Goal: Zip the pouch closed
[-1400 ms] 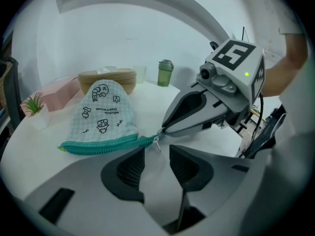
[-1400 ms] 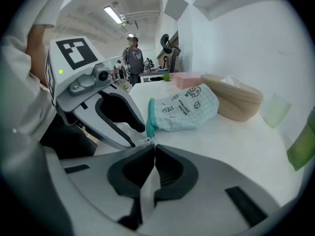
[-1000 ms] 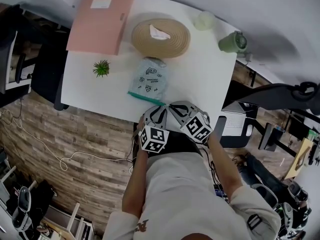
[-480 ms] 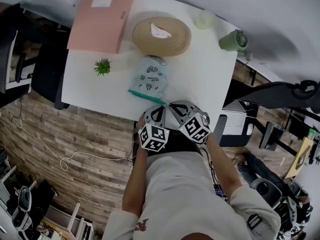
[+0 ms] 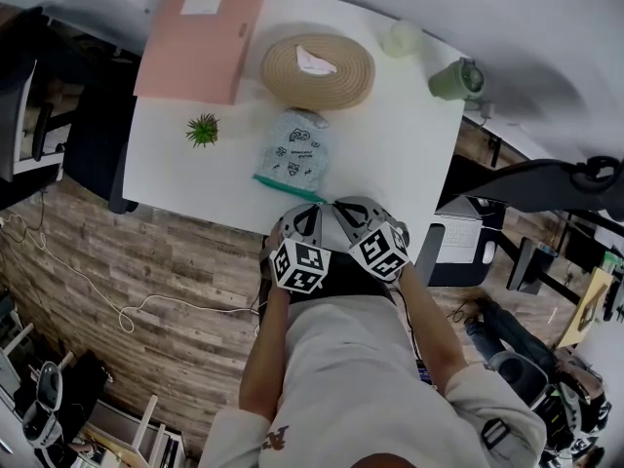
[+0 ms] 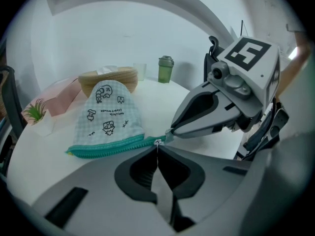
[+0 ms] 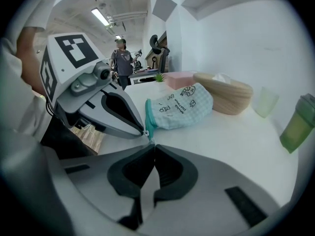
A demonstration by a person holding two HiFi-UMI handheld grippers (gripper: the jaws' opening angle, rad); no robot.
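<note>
A pale checked pouch [image 5: 292, 154] with cartoon prints lies on the white table [image 5: 390, 154], its teal zipper [image 6: 106, 146] along the near edge. Both grippers meet at the zipper's right end, by the table's front edge. My left gripper [image 6: 157, 145] is shut on the small silver zipper pull [image 6: 157, 142]. My right gripper [image 7: 153, 145] is shut on the teal end of the pouch [image 7: 179, 104] just beside it. The two gripper tips almost touch. In the head view the left gripper [image 5: 310, 211] and right gripper [image 5: 337, 207] hide the pull.
Behind the pouch stand a round woven basket [image 5: 317, 69], a pink folder [image 5: 200, 37], a small green plant [image 5: 202, 130], a translucent cup [image 5: 402, 37] and a green tumbler [image 5: 453, 79]. A person [image 7: 120, 58] stands far off in the room.
</note>
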